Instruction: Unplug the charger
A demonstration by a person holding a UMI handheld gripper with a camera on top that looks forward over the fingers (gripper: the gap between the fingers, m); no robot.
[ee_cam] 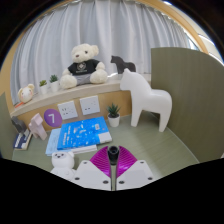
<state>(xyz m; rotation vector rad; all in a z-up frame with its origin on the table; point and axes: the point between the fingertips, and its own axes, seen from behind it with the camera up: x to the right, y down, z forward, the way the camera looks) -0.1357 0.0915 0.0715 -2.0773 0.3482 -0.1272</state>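
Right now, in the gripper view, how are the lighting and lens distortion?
Gripper view: soft, even light through the curtain behind the teddy bear; no harsh glare. Fisheye lens bends the shelf edge. The white horse is sharp. The gripper is shut on a dark charger.

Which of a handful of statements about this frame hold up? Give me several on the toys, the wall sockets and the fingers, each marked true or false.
1. A white teddy bear sits on the shelf in front of the curtain. True.
2. The white horse figure lies on its side. False: it stands upright on its legs.
3. The gripper has its fingers shut on a black object. True: the object sits right between the pink pads.
4. The blue box stands on the shelf beside the bear. False: it lies flat on the table, just ahead of the fingers.
5. White wall sockets are set into the panel below the shelf. True.
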